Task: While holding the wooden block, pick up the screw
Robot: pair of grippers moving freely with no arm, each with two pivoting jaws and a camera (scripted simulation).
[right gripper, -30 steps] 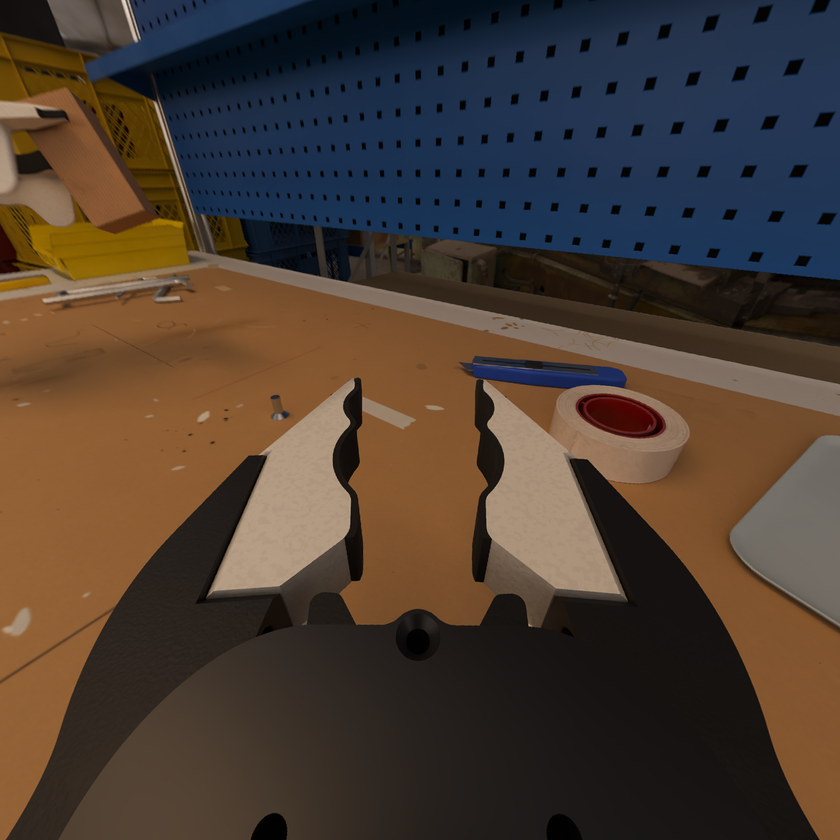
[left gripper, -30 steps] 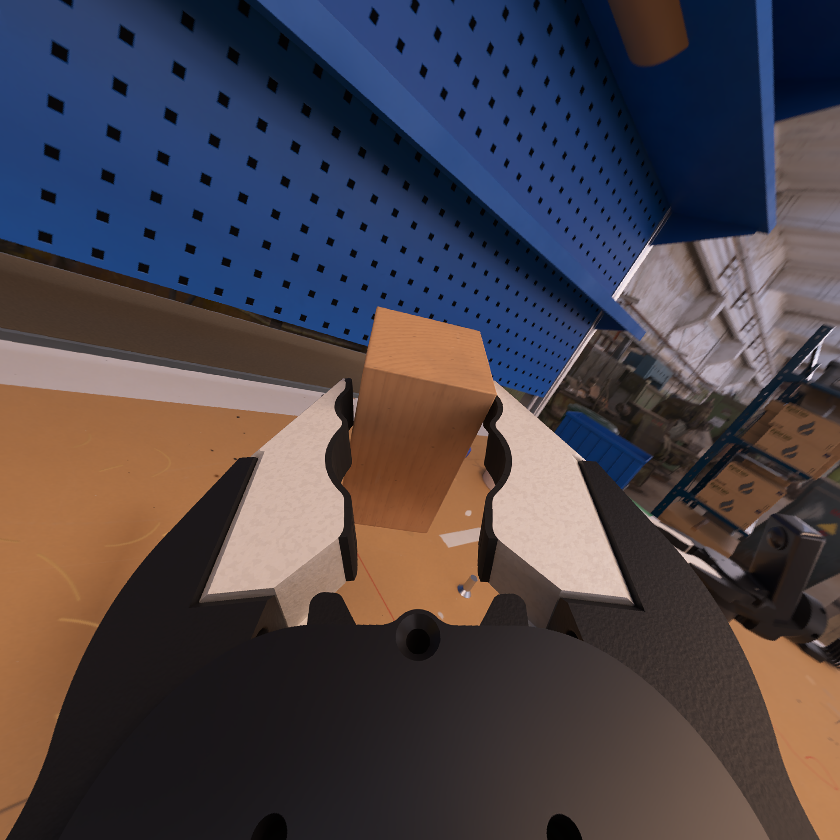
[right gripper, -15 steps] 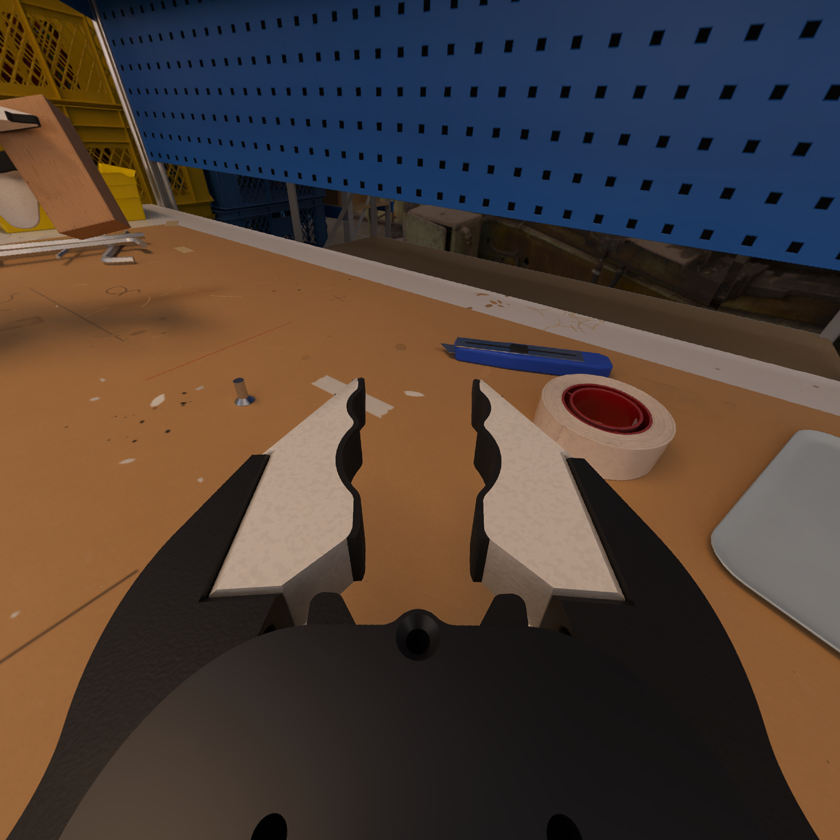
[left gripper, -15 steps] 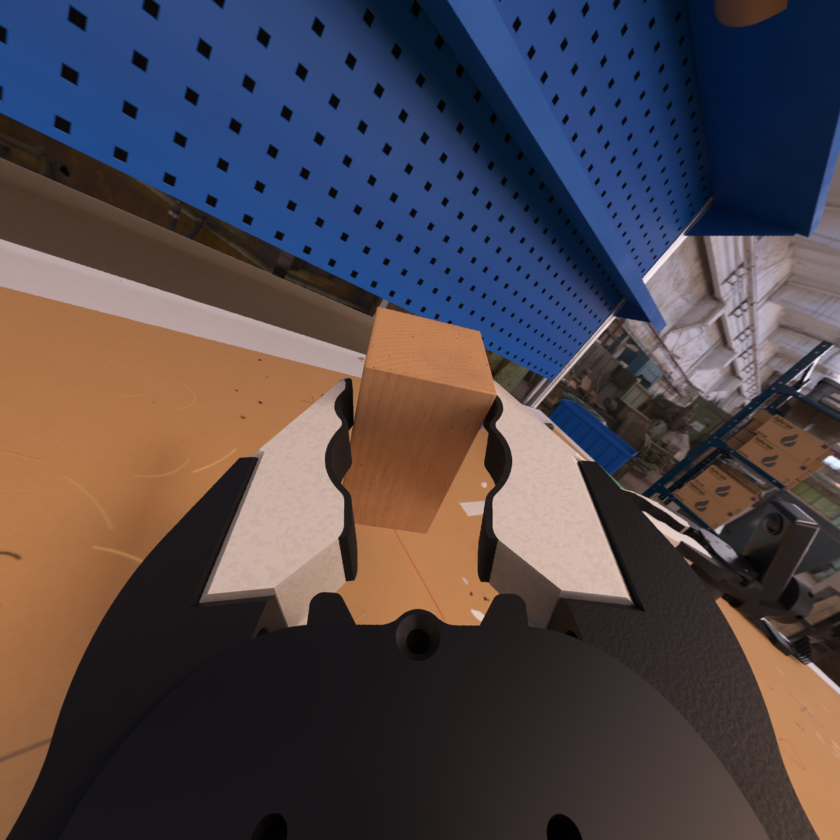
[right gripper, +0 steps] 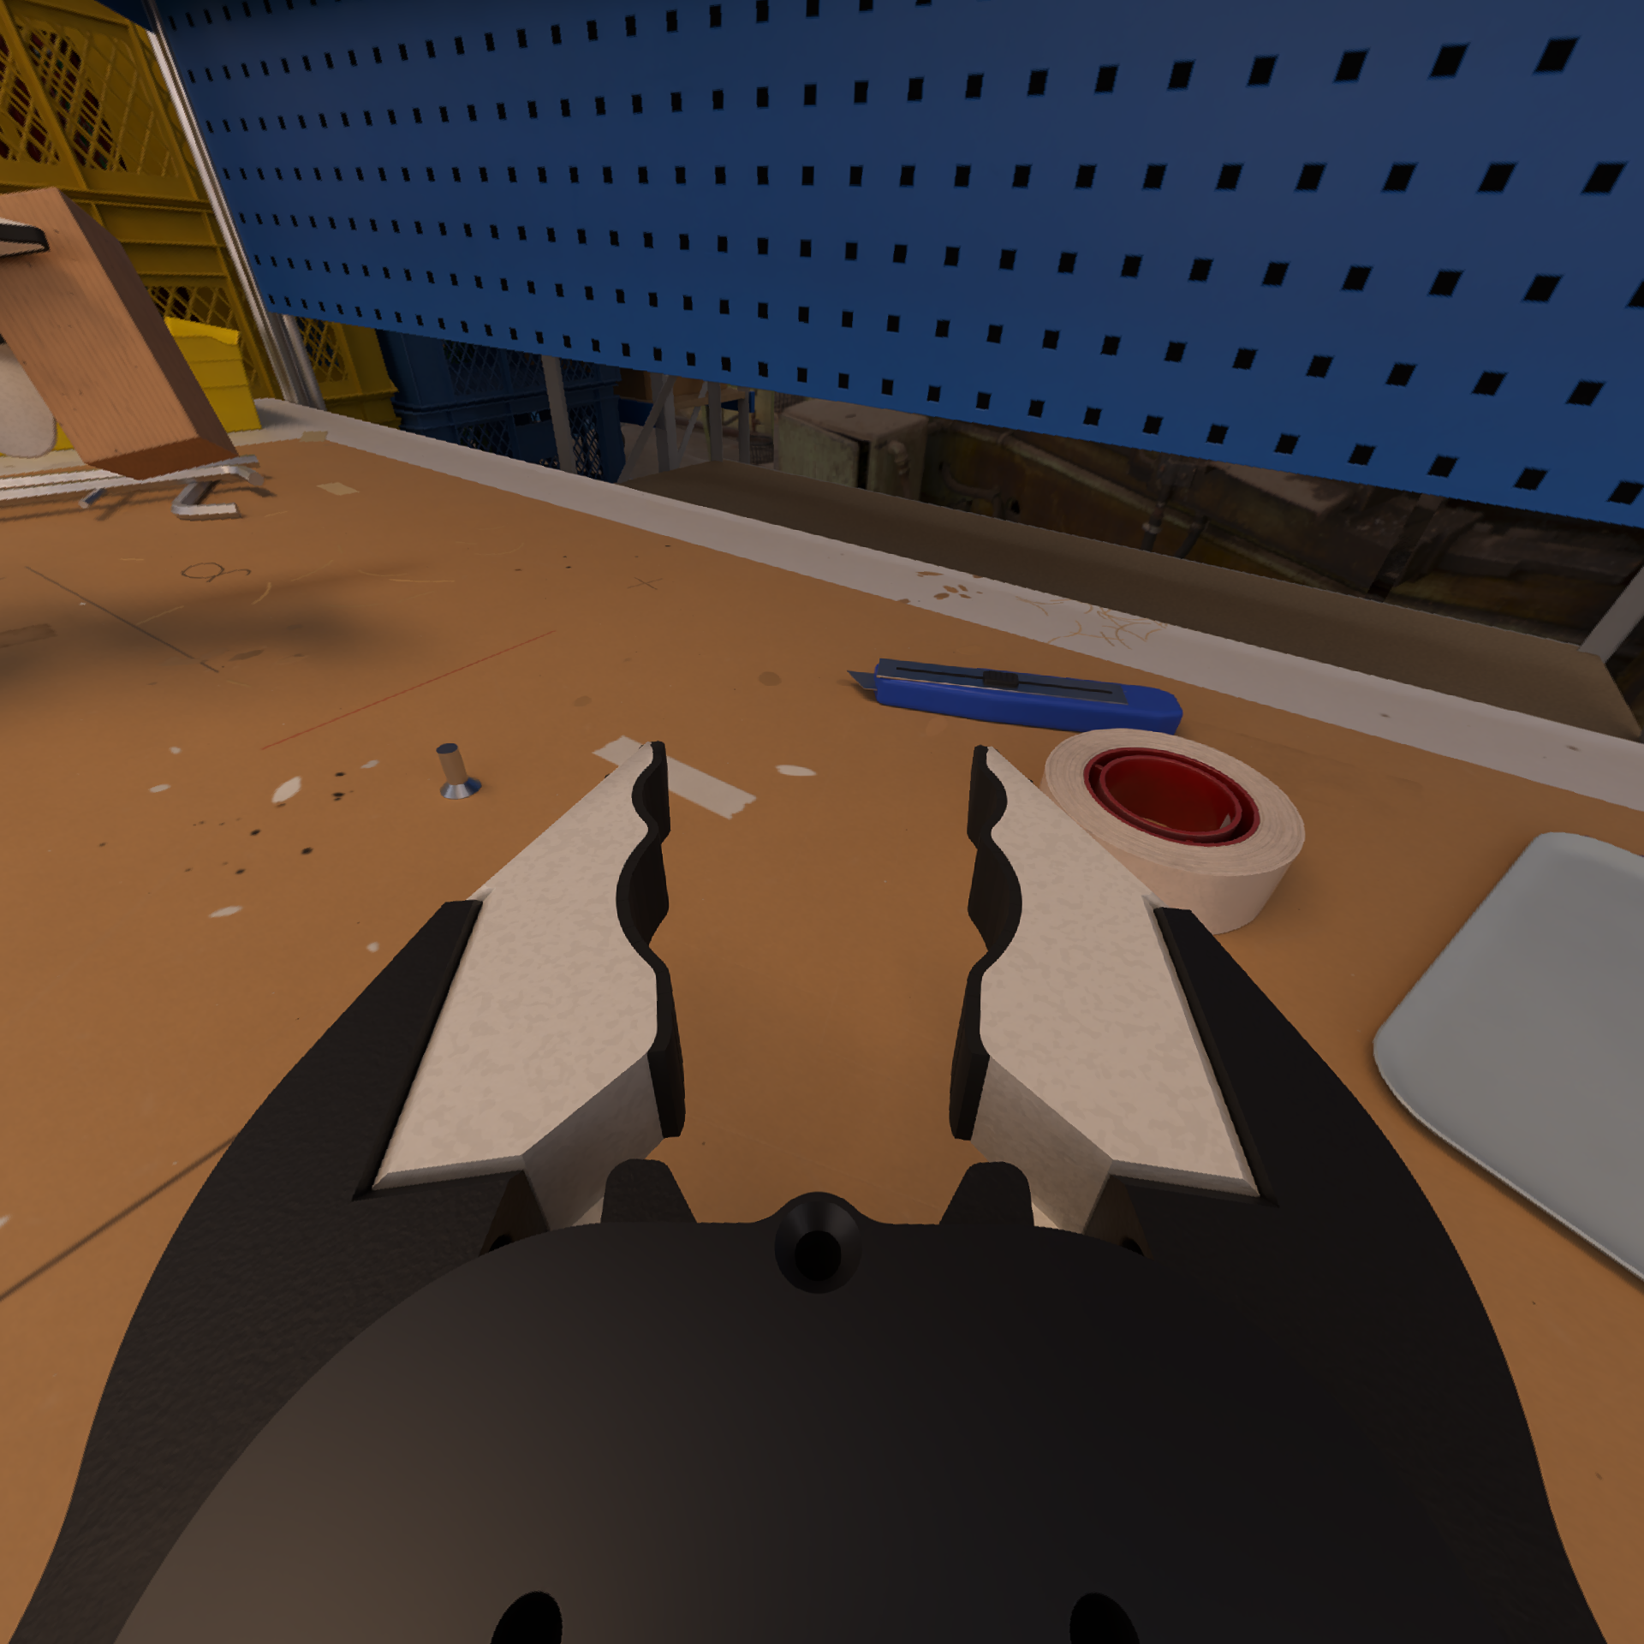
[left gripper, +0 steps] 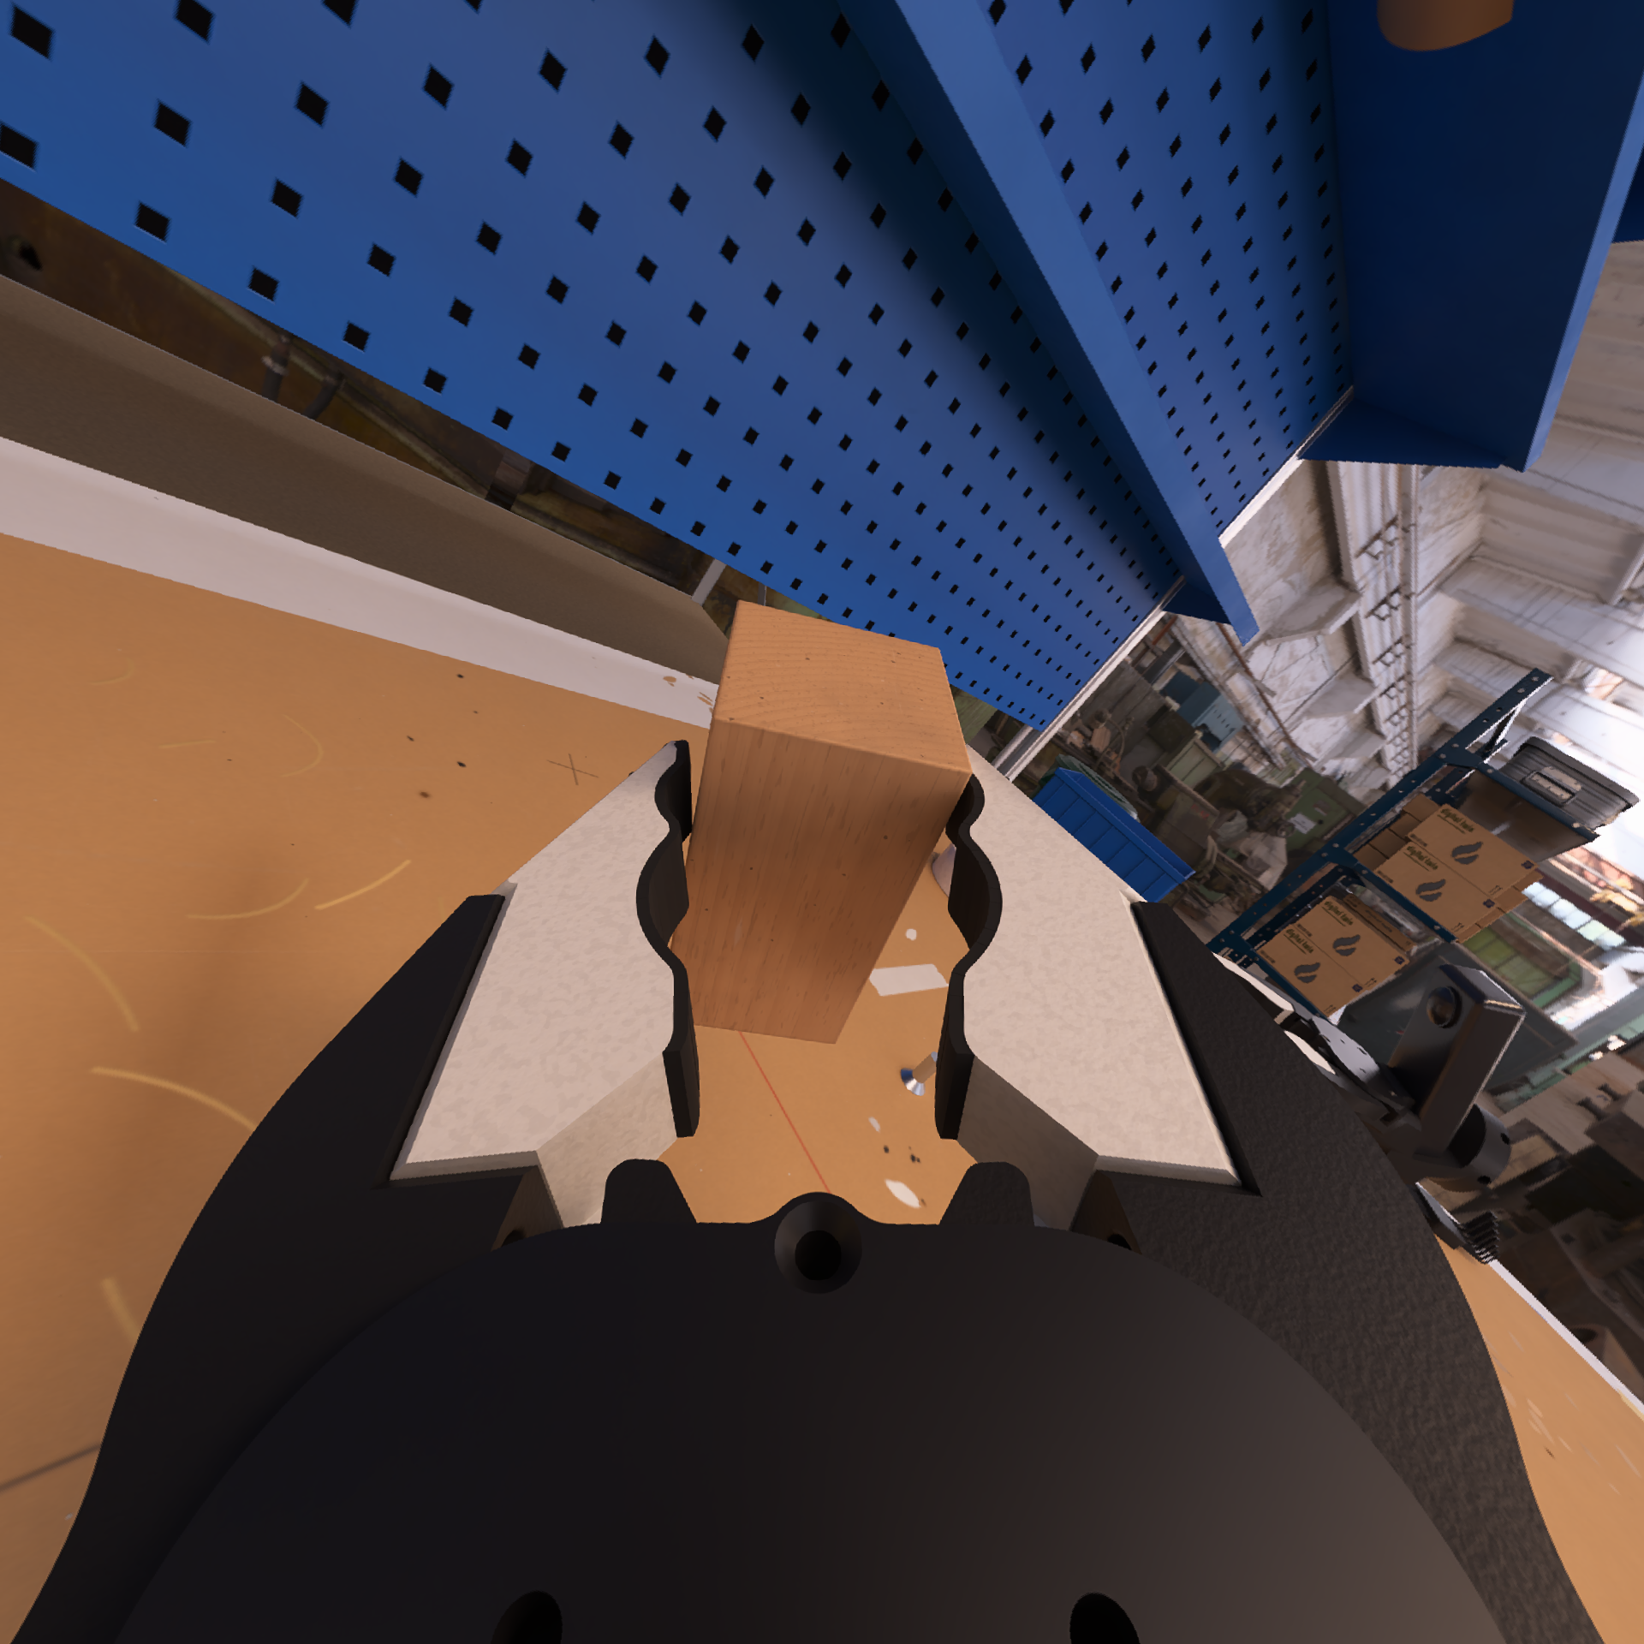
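My left gripper [left gripper: 823, 774] is shut on the wooden block [left gripper: 818, 854], a light brown rectangular block held above the bench. The block also shows at the far left of the right wrist view [right gripper: 98, 347]. The screw [right gripper: 455, 772] is small and metallic; it stands head down on the brown bench, left of and a little beyond my right gripper's left fingertip. In the left wrist view the screw [left gripper: 918, 1072] shows below the block, between the fingers. My right gripper [right gripper: 817, 756] is open and empty, low over the bench. It also appears at the right edge of the left wrist view [left gripper: 1432, 1067].
A blue utility knife [right gripper: 1023, 694] lies beyond the right gripper. A roll of tape with a red core [right gripper: 1174, 818] sits at the right. A grey tray [right gripper: 1530, 1023] is at the far right. A blue pegboard [right gripper: 890, 178] backs the bench. Metal parts [right gripper: 205, 498] lie far left.
My right gripper has opened wider and moved forward and down toward the bench. The left gripper has tilted while still holding the block; the screw shows again between its fingers.
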